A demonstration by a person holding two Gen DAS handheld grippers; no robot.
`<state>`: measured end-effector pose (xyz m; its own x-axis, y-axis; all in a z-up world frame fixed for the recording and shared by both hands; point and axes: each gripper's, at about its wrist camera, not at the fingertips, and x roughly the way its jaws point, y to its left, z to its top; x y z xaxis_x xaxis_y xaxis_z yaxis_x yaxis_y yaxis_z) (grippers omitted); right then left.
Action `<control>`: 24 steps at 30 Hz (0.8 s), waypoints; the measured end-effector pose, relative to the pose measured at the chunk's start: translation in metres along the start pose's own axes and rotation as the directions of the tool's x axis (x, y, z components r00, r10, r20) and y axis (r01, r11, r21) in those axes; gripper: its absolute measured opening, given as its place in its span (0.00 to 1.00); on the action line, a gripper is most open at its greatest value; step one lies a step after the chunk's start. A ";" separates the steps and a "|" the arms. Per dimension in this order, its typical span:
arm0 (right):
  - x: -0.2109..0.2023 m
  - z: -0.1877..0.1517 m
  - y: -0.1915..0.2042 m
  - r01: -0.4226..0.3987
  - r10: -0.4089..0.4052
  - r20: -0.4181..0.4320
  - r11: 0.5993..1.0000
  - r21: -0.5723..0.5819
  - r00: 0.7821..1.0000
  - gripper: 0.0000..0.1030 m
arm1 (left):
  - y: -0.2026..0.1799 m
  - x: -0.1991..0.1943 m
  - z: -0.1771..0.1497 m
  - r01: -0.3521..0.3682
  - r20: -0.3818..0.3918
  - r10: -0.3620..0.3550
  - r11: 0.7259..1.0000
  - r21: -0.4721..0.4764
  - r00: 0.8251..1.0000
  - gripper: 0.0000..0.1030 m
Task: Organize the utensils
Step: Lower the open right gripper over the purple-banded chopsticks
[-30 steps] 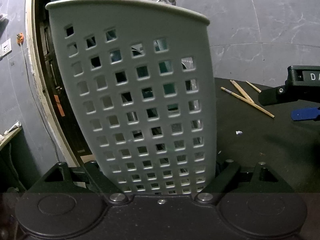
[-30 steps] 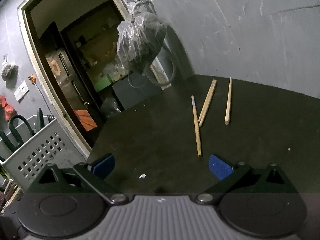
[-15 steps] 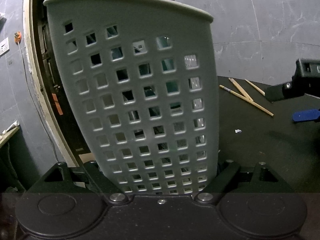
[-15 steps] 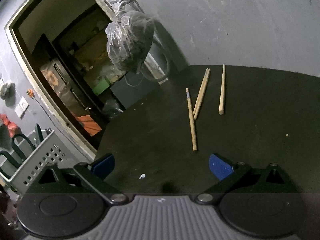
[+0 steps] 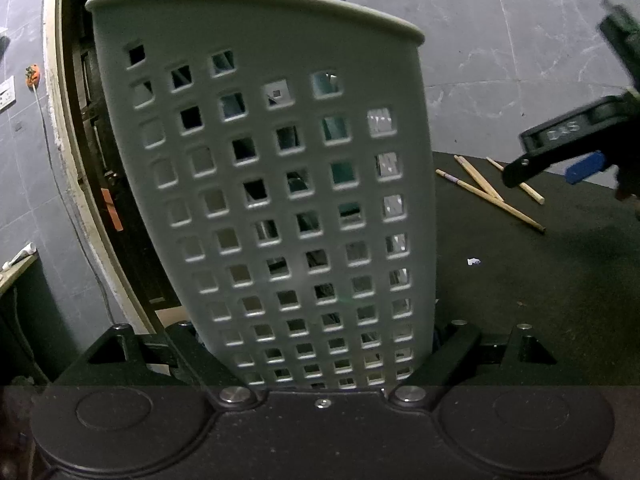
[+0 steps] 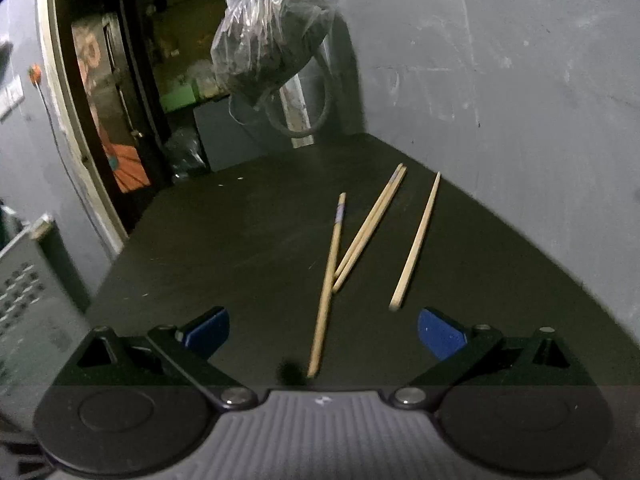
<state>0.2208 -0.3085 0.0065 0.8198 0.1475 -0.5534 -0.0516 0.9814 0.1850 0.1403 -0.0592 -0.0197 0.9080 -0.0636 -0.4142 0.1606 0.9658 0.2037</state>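
- The left gripper (image 5: 316,344) is clamped on a grey plastic basket (image 5: 280,200) with square holes. The basket fills the middle of the left wrist view, tilted, and the gripper's fingertips are hidden behind its lower wall.
- Dark shapes show through the holes of the basket; what they are cannot be told.
- The right gripper (image 6: 324,330) has its blue pads (image 6: 440,338) wide apart with nothing between them. It hovers over the dark table (image 6: 240,248), low in its own view.
- Four wooden chopsticks (image 6: 372,236) lie on the table in the centre of the right wrist view, three touching or crossing and one apart to the right.
- A plastic bag (image 6: 272,36) hangs in the upper centre, by the doorway (image 6: 120,80).
- In the left wrist view the right gripper sits at the right edge, above the chopsticks.
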 end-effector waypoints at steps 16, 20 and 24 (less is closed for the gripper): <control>0.078 0.065 -0.007 0.172 -0.174 -0.013 0.980 -0.099 0.985 0.96 | 0.007 0.000 -0.004 0.020 0.008 -0.020 1.000 0.002 1.000 0.85; 0.095 0.075 -0.017 0.235 -0.238 -0.024 0.968 -0.084 0.971 0.85 | 0.009 0.000 -0.005 0.024 0.008 -0.024 1.000 -0.001 1.000 0.85; 0.102 0.077 -0.023 0.209 -0.211 -0.044 0.977 -0.053 0.977 0.77 | 0.009 0.001 -0.005 0.028 0.008 -0.028 1.000 -0.001 1.000 0.85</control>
<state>0.3502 -0.3254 0.0085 0.7865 -0.0577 -0.6149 0.0903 0.9957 0.0221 0.1404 -0.0493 -0.0222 0.9064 -0.0924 -0.4122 0.1854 0.9638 0.1917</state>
